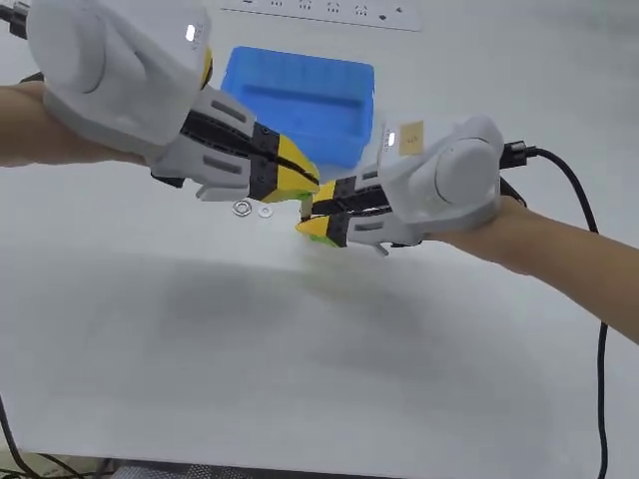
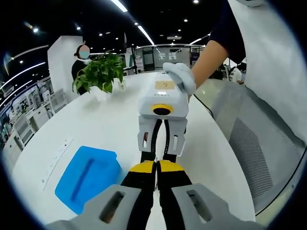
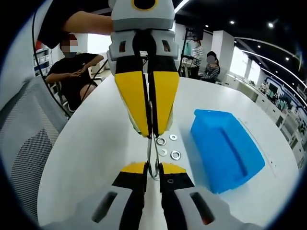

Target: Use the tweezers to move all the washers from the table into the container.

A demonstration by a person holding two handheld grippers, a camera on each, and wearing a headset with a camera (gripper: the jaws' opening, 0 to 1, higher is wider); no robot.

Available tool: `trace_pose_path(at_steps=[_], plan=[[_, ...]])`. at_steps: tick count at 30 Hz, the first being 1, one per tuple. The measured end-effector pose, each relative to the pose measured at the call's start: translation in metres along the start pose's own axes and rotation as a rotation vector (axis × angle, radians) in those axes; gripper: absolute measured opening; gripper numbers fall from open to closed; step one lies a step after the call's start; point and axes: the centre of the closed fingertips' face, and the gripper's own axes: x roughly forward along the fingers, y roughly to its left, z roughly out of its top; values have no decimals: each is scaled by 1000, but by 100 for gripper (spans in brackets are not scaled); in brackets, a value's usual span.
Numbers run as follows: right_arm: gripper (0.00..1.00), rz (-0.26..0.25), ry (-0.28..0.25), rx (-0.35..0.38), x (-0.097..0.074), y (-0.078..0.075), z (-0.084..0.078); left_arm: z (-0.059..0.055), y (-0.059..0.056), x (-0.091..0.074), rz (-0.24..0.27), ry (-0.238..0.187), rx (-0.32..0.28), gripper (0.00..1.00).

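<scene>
Spanning the short gap between the two grippers, the thin metal tweezers [image 3: 152, 154] run from the yellow fingers of the left gripper [image 3: 151, 133] down to those of the right gripper [image 3: 153, 168]. Both sets of fingers are clenched onto the tweezers, one at each end, with the grippers meeting tip to tip low over the worktop [image 3: 86, 158]. Four washers [image 3: 163, 152] lie flat on the worktop in a loose cluster just beside the tweezers, on the container's side. The blue container [image 3: 207, 128] sits near them but apart. In the head view two of the washers show under the left gripper, in front of the container.
</scene>
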Motion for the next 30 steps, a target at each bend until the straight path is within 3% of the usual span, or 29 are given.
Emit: trace_pose_path(at_steps=[12, 30], plan=[[11, 9, -16, 54, 1, 0, 3, -7, 11, -4, 11, -6, -26, 4], [9, 69, -48, 48, -3, -1, 5, -2, 5, 2, -13, 8, 5, 4]])
